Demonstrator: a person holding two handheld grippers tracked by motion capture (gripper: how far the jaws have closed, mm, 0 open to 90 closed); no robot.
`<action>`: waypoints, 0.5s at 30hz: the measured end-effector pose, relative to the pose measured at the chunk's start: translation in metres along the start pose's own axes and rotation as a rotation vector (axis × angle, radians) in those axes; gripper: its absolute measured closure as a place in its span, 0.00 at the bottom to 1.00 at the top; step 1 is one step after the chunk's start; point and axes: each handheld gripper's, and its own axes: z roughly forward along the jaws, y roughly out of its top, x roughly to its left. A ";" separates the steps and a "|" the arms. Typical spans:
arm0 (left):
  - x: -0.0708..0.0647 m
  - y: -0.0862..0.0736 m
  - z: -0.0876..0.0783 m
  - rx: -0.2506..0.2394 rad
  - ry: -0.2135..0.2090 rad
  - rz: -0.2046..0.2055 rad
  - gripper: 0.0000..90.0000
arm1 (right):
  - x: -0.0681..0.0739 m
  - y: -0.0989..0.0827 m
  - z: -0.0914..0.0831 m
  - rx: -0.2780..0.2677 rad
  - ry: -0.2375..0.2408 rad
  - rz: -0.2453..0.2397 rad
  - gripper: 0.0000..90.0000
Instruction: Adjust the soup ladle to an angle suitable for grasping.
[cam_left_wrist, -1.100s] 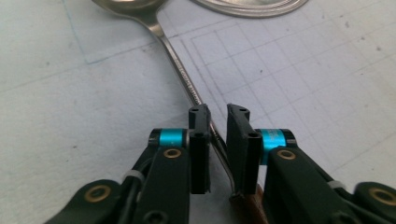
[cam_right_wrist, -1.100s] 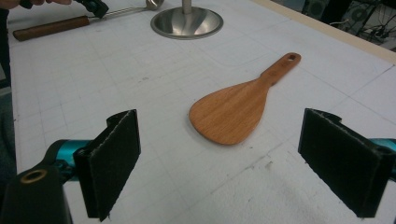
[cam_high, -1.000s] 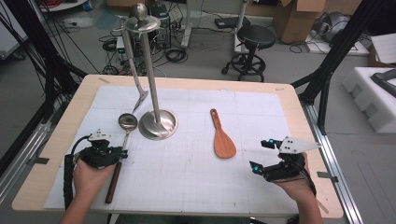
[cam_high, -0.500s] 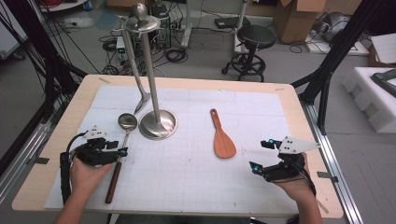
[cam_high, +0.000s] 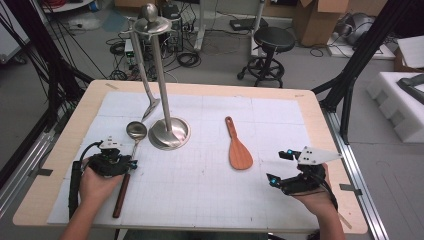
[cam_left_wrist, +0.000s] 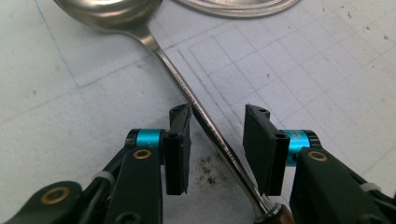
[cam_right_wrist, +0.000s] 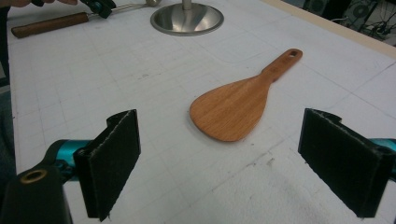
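Note:
A metal ladle with a brown wooden handle lies on the white mat at the left. My left gripper is low over its thin shaft, which runs slantwise between the jaws of the left gripper. The jaws have just been closing, and a gap still shows on both sides of the shaft. A wooden rice paddle lies flat right of centre. My right gripper hovers near the front right, wide open, and looks at the paddle beyond its right gripper jaws.
A tall steel stand with a round base rises behind the ladle, and a metal turner hangs from its top. The stand's base and the ladle handle show far off in the right gripper view.
The left hand has shifted a little at the ladle's shaft. Ladle, paddle and right gripper lie as before.

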 end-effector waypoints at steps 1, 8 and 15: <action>-0.001 -0.001 0.000 -0.001 0.007 0.011 0.74 | 0.000 0.000 0.000 -0.002 -0.001 -0.002 0.13; -0.005 -0.003 -0.004 -0.013 -0.032 0.008 0.81 | 0.000 0.000 -0.001 -0.005 0.003 -0.003 0.13; -0.009 -0.006 -0.012 -0.024 -0.076 0.027 0.88 | 0.000 0.002 -0.002 -0.011 0.002 -0.009 0.13</action>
